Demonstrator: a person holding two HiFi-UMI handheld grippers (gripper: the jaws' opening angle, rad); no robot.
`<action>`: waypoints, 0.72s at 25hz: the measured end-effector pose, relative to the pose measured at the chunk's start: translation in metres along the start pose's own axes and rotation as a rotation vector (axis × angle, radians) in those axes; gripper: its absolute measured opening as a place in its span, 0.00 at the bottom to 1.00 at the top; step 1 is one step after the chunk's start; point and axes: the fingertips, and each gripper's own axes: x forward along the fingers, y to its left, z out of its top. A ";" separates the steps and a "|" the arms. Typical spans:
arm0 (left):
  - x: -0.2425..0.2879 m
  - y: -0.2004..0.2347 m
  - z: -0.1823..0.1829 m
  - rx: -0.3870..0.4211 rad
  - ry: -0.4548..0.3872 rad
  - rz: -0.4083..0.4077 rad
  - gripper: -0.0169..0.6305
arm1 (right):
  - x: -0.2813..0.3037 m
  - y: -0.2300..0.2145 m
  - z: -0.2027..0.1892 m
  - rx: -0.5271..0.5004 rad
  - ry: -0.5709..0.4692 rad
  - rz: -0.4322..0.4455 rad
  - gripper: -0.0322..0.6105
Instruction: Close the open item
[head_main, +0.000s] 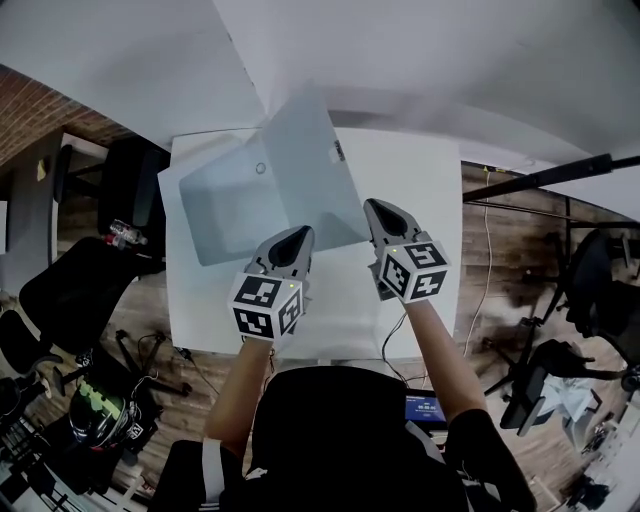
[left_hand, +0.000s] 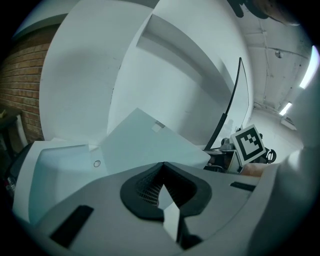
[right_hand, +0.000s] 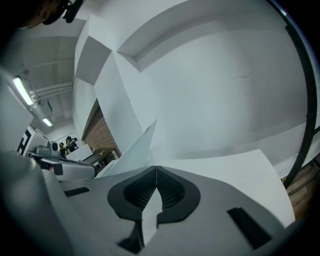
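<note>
Case: pale blue, flat and shallow, lying open on the far-left part of the table, at about 11 o'clock from the left gripper; its lower half lies flat.
Lid: raised along the lower half's right edge and leaning, not down; at 12 o'clock from the left gripper and about 10 o'clock from the right one. A small ring snap shows on the lower half.
Left gripper: clenched, jaws together with nothing between them; its tip is just beside the lid's near edge, and I cannot tell whether it touches.
Right gripper: clenched too and empty; its tip is near the lid's right-hand corner, seemingly just apart from it.
Done: nothing of the closing shows yet; the lid is up and the case gapes.
Left to do: in my judgement, the whole job. The lid has to be tipped over toward 9 o'clock onto the lower half and pressed flat, perhaps until the snap catches.
Table: white and smooth, holding only the case, pushed up against a white wall at 12 o'clock.
Room: brick wall at 10 o'clock, black office chairs at 8 o'clock, wood floor and a black pole at 3 o'clock. The right gripper view shows ceiling strip lights and small figures of people far off.
</note>
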 end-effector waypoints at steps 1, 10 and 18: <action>-0.002 0.002 0.000 -0.003 -0.002 0.003 0.04 | 0.000 0.003 0.001 -0.002 -0.001 0.005 0.11; -0.019 0.011 0.001 -0.019 -0.026 0.022 0.04 | 0.004 0.032 0.007 -0.027 0.001 0.056 0.11; -0.046 0.032 -0.005 -0.062 -0.058 0.089 0.04 | 0.017 0.070 0.005 -0.061 0.015 0.139 0.11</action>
